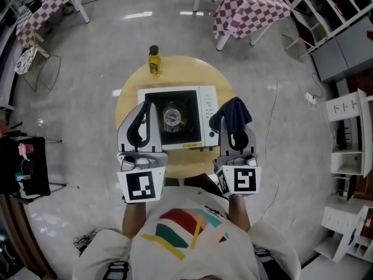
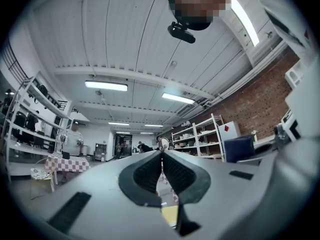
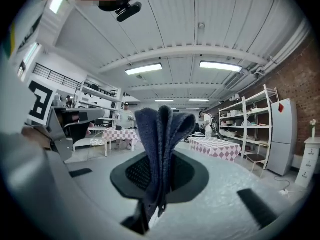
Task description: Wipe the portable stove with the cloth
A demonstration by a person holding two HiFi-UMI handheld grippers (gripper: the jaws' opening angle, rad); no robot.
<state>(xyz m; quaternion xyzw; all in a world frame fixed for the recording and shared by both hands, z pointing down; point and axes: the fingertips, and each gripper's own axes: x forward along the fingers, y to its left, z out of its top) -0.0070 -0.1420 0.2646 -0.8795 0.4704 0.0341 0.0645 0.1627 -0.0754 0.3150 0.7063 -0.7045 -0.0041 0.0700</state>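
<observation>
Bottom centre of the head view: both forearms (image 1: 133, 216) come up out of the lower edge, side by side, each carrying a gripper with its marker cube (image 1: 143, 185) nearest the camera.

Left gripper (image 1: 147, 105), left of centre, points up the frame. Its jaws are pressed together with nothing between them; the left gripper view shows the black pads (image 2: 150, 171) meeting in a thin line.

Right gripper (image 1: 232, 127), right of centre, runs parallel to the left one, with a gap between them. Its jaws pinch the dark blue cloth (image 1: 233, 114). In the right gripper view the folded cloth stands up out of the jaws, with a short tail hanging below.

Both gripper views look out at ceiling and room, not down.

The portable stove (image 1: 206, 116), white, sits mid-frame on the round wooden table (image 1: 189, 67). Its burner (image 1: 172, 117) shows between the two grippers. The left gripper's tip overlaps the stove's left edge. The cloth is at the stove's right edge; I can't tell whether it touches.

A yellow bottle (image 1: 154, 62) stands on the table's far rim, upper centre.

Checked-cloth tables (image 1: 245, 7) are at the top, shelving (image 1: 349, 133) at the right edge.
</observation>
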